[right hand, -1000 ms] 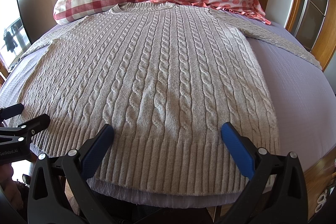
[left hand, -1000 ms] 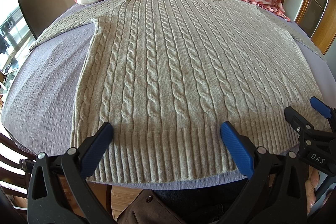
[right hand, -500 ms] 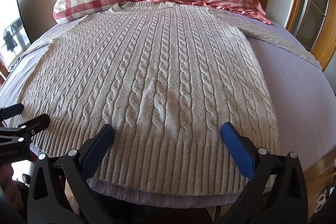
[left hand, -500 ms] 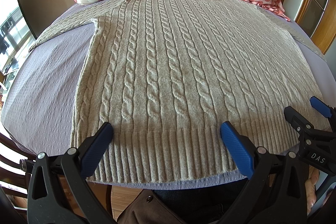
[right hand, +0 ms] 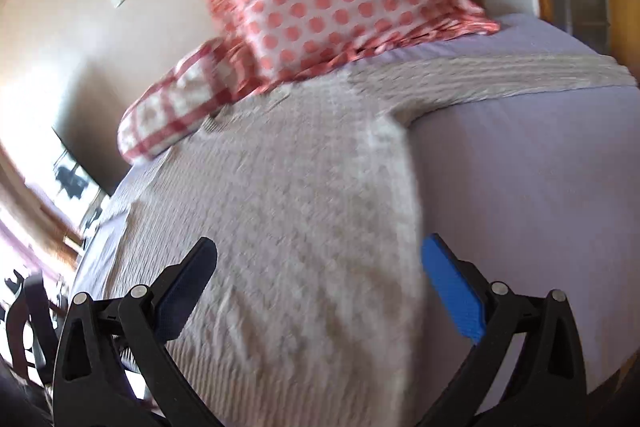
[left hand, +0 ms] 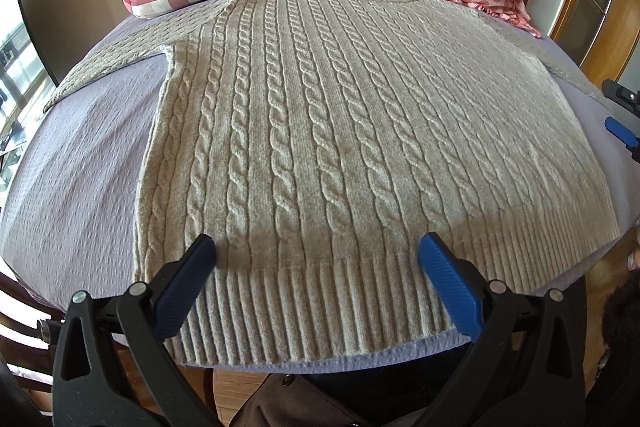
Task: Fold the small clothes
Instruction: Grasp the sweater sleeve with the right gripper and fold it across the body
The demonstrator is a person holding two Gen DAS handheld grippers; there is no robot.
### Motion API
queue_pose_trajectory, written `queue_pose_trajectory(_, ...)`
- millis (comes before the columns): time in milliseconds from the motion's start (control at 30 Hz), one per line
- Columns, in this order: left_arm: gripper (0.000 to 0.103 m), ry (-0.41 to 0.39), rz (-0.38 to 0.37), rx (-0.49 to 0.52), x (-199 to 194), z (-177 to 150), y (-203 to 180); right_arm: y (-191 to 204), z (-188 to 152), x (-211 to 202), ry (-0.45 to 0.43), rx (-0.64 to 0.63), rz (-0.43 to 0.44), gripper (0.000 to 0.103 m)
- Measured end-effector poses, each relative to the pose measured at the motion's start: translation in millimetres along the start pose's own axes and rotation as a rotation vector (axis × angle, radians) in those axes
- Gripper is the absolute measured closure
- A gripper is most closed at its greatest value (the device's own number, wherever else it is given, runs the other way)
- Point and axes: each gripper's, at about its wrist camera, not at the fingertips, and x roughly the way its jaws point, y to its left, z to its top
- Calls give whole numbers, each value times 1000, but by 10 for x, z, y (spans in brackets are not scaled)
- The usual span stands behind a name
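We see one sweater [left hand: 340,131] flat, two pillows behind it. Left gripper [left hand: 318,259] wide open over sweater hem; right gripper [right hand: 320,267] also wide open, empty.

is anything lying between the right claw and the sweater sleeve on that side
Nothing visible does. The right claw is open over the sweater, and only flat knit and bare sheet lie before the sleeve. The view is blurred.
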Motion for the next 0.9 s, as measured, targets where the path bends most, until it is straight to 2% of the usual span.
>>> queue_pose_trajectory(100,2,-109,-102,-50,-80,123,124,-737,594,31,-80,193,-173,1)
queue_pose_trajectory(167,2,-184,-109,-85,-122,206,216,-1239,885,111,-102,342,-246,20)
queue_pose_trajectory(200,2,-217,-108,-104,-129,244,264,-1485,993,161,-97,425,-280,37)
queue_pose_trajectory(233,2,-242,-107,-121,-134,281,313,-1709,1078,215,-92,490,-304,45)
queue_pose_trajectory(300,2,-264,-88,-148,-115,355,402,-2046,1199,314,-91,580,-351,48)
queue_pose_trajectory(367,2,-258,-64,-167,-69,433,487,-2249,1263,388,-104,636,-373,52)
queue_pose_trajectory(467,2,-249,-50,-210,-12,481,631,-2444,1308,558,-94,693,-350,57)
queue_pose_trajectory(500,2,-250,-43,-231,4,496,677,-2499,1288,631,-85,722,-338,62)
queue_pose_trajectory(567,2,-253,-47,-266,20,487,770,-2516,1267,648,-134,729,-337,68)
queue_pose_trajectory(633,2,-257,-54,-297,33,492,865,-2532,1276,705,-145,709,-337,90)
queue_pose_trajectory(733,2,-261,-34,-324,43,510,1021,-2476,1324,658,-179,680,-306,94)
queue_pose_trajectory(833,2,-284,-22,-341,4,537,1261,-1902,1506,456,-282,486,-227,95)
queue_pose_trajectory(900,2,-312,-35,-370,-30,546,1484,-1320,1606,345,-304,349,-115,95)
